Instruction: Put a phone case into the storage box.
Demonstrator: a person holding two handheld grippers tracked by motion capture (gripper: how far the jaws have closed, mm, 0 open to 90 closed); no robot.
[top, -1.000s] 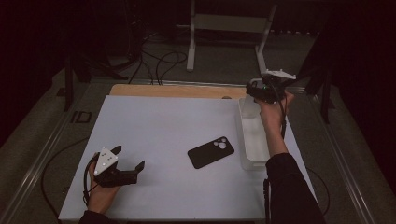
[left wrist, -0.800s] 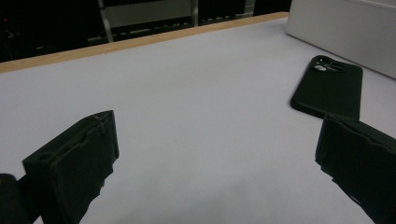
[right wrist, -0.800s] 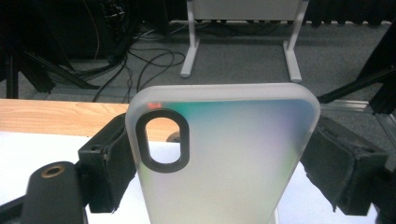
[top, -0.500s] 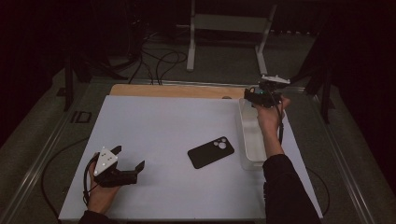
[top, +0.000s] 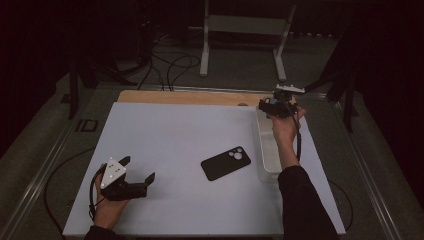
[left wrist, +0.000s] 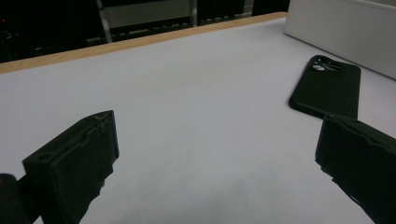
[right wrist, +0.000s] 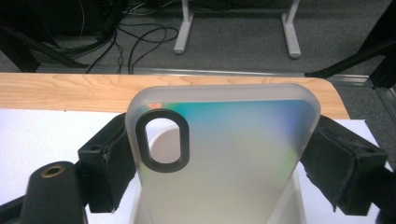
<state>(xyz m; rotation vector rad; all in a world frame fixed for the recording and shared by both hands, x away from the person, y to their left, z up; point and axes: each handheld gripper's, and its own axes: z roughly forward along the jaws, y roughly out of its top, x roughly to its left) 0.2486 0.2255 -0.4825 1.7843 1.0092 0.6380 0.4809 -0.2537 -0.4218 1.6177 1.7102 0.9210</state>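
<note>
Now your right tool (top: 272, 106), clamped across a frosted phone case (right wrist: 219, 154), has sunk toward the white bin (top: 265, 172) at far right; your left tool (top: 137, 170) rests released near the black phone (top: 226, 163).

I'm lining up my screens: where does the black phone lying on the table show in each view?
High view: the black phone lies face down just right of the mat's centre, left of the white bin.
Left gripper view: far right, upper half, above the right jaw.
Right gripper view: not in it; the clear phone case sits between the jaws.
Shared landmark: the wooden table edge.
</note>
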